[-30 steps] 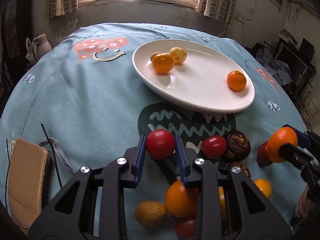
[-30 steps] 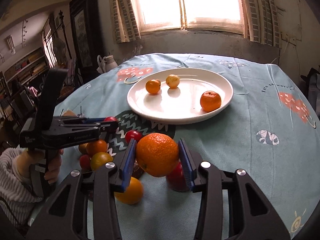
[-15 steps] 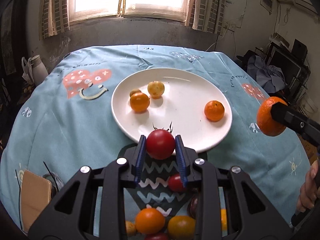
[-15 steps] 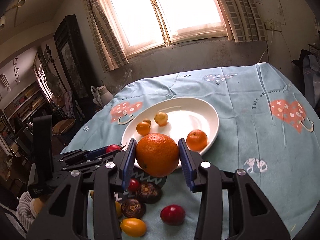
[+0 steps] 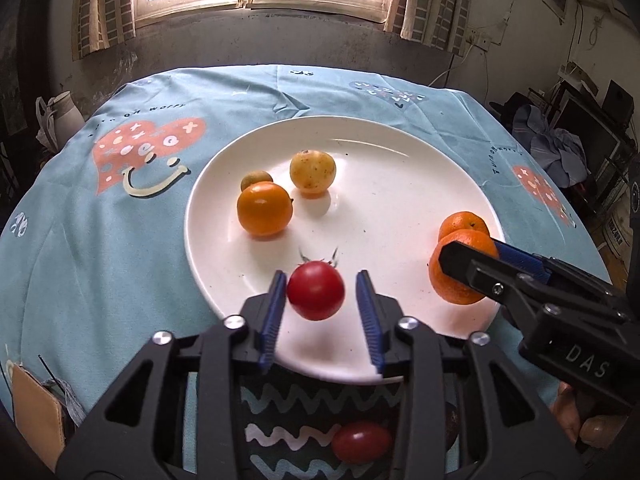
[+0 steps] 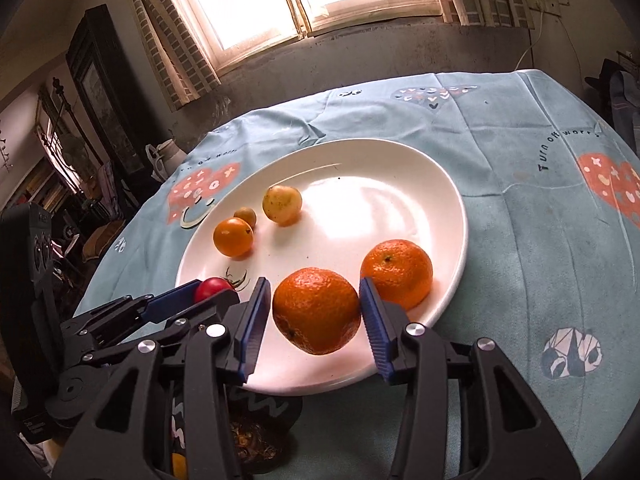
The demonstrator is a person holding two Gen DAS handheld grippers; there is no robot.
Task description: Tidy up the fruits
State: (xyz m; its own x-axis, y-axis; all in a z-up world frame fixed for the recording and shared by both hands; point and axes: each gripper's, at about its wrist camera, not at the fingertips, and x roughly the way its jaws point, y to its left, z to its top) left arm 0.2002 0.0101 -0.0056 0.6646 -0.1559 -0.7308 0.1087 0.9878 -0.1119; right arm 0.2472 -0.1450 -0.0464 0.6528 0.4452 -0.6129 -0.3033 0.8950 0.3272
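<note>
Fruit over the white plate (image 5: pixel 400 184): left hand-held gripper (image 5: pixel 322 312) stood spread around a red tomato (image 5: pixel 316 290), while right hand-held gripper (image 6: pixel 316 320), jaws parted, flanked an orange (image 6: pixel 316 310).

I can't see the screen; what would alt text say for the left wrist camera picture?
A black claw with blue pads is open around a red tomato over the near edge of a white plate on a blue tablecloth. The plate carries four small orange and yellow fruits, and a second claw brings an orange from the right.
</note>
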